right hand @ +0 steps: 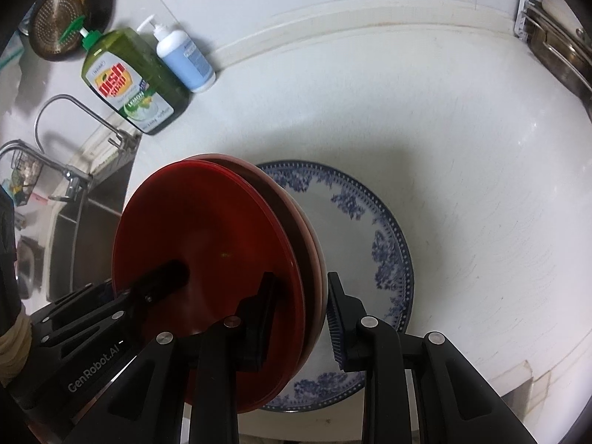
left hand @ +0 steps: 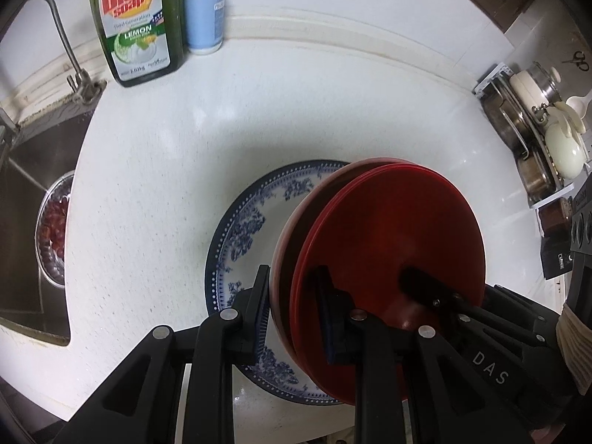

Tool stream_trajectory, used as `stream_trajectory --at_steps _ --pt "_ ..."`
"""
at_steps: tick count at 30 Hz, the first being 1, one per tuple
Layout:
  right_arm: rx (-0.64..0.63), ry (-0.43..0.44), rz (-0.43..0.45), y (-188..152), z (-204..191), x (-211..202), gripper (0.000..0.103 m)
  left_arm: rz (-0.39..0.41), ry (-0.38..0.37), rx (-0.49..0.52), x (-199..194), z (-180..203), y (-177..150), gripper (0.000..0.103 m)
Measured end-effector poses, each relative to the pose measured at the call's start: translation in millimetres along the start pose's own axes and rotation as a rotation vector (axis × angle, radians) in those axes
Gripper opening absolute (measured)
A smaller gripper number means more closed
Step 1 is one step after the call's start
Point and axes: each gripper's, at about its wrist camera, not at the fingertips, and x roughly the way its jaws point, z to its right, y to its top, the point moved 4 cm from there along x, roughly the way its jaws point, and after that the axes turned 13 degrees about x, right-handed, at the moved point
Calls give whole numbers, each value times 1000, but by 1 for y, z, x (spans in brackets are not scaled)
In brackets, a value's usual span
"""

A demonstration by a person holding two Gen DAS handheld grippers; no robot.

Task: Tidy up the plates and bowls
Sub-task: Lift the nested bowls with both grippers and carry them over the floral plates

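Observation:
A stack of red plates is held tilted on edge above a blue-and-white patterned plate that lies flat on the white counter. My left gripper has one finger on each side of the stack's rim and is shut on it. In the right wrist view my right gripper also straddles the red plates' rim, with a small gap at its right pad. The patterned plate lies below. Each gripper's finger shows pressed on the red face in the other view.
A green dish soap bottle and a white-blue pump bottle stand at the back wall. A steel sink with a bowl of red fruit lies left. A rack of pots and lids stands right.

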Motion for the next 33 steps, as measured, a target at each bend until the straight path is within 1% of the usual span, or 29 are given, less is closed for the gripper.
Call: stream_trajectory --at_steps 16,25,29,33 --pt "28 -39 -58 -2 11 16 28 -59 -21 -4 22 5 -2 24" --pt "8 -50 -58 -1 12 16 28 -63 -27 -8 25 7 -2 24" --pt "5 -48 -60 -1 11 17 30 -65 -32 -12 25 5 -2 24" --pt "-3 -44 -59 -2 10 17 30 -65 -19 -8 24 5 -1 25"
